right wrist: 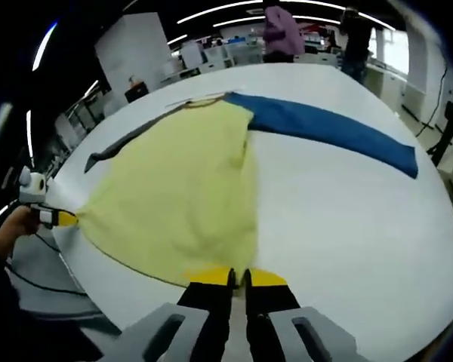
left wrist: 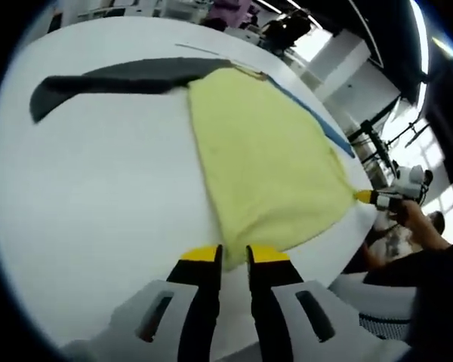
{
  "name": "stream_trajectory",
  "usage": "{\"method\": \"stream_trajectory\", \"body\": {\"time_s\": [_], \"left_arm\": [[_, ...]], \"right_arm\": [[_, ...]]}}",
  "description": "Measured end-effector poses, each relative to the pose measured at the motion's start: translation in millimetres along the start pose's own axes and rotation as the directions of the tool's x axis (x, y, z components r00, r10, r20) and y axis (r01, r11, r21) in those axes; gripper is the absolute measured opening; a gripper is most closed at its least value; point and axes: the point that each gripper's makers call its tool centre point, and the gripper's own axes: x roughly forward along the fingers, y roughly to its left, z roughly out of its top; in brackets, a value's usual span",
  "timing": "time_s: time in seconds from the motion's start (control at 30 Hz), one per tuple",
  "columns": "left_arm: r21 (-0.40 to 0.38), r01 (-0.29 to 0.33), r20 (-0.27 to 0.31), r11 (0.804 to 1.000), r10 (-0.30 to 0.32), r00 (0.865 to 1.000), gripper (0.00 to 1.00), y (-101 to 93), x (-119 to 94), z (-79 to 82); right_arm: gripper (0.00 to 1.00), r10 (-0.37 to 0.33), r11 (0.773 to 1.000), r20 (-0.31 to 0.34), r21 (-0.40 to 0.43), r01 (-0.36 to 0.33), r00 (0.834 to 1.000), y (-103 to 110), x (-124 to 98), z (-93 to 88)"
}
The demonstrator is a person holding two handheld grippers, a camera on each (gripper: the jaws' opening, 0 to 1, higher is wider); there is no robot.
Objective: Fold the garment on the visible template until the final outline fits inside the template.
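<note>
We are holding the yellow garment at its two bottom corners, one corner in each tool. The left tool has its jaws pinched narrow on the hem. The right tool has its jaws nearly closed on the other corner. We think the corners are held like this so the cloth stays flat and tight, ready to lift and fold.

The garment lies spread on the white desk. A dark gray sleeve stretches out from one side of the garment, and a blue sleeve stretches out from the other side. We cannot make out the template.

Beyond the garment, past the desk's far edge, two people stand among other desks under long ceiling lights.
</note>
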Motion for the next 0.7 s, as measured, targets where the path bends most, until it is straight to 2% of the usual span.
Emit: {"method": "stream_trajectory", "body": {"time_s": [0.07, 0.17, 0.33, 0.43, 0.57, 0.7], "left_arm": [[0.001, -0.013, -0.004, 1.0, 0.013, 1.0, 0.01, 1.7, 0, -1.4], [0.002, -0.018, -0.016, 1.0, 0.018, 1.0, 0.01, 1.4, 1, -4.1], [-0.004, -0.011, 0.002, 1.0, 0.011, 1.0, 0.0, -2.1, -4, -0.7], [-0.007, -0.006, 0.008, 1.0, 0.006, 1.0, 0.0, -3.1, -6, 0.6], [0.011, -0.016, -0.008, 1.0, 0.016, 1.0, 0.0, -0.4, -5, -2.0], [0.009, -0.023, -0.013, 1.0, 0.023, 1.0, 0.0, 3.0, -5, -3.7]], "right_arm": [[0.0, 0.002, 1.0, 0.004, 0.014, -0.002, 1.0, 0, 0, 0.2], [0.0, 0.002, 1.0, 0.011, 0.022, -0.002, 1.0, 0, -5, 1.7], [0.0, -0.012, 0.999, 0.068, 0.049, 0.009, 0.998, 4, -20, 9.4], [0.0, -0.025, 0.999, 0.093, 0.036, 0.022, 0.995, 8, -26, 12.2], [0.0, -0.045, 0.999, 0.067, 0.007, 0.044, 0.997, 9, -22, 4.1], [0.0, -0.047, 0.998, 0.049, 0.037, 0.046, 0.998, 5, -17, -2.7]]}}
